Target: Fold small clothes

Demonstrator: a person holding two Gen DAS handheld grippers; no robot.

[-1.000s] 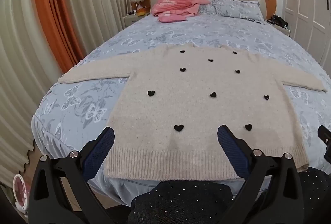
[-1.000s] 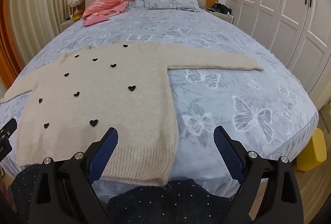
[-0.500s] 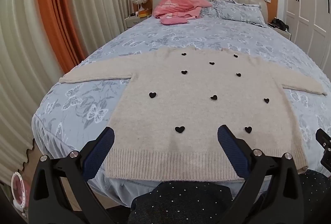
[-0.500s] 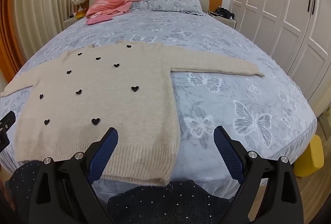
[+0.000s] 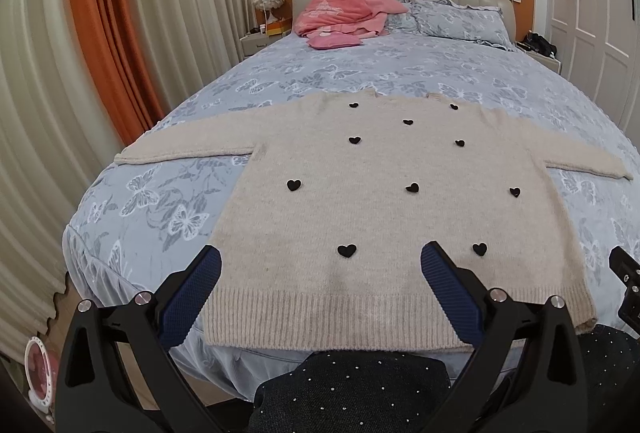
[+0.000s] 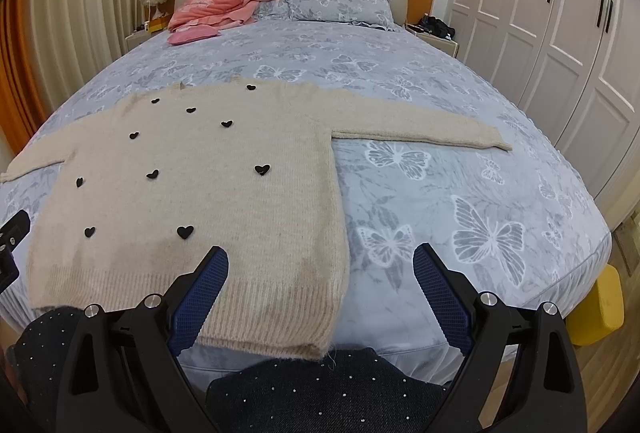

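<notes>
Both jaws are held wide open with nothing between them. Left gripper (image 5: 320, 265) and right gripper (image 6: 320, 265) are kept above the sweater (image 5: 384, 205), spread flat with sleeves out on the bed (image 6: 460, 193), probably so folding can begin.

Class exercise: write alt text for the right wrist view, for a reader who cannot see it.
A beige sweater dotted with black hearts lies flat, sleeves out, on a butterfly-print bed. The open right gripper hovers over its near hem corner, holding nothing. Pink clothes sit by the pillows.
</notes>
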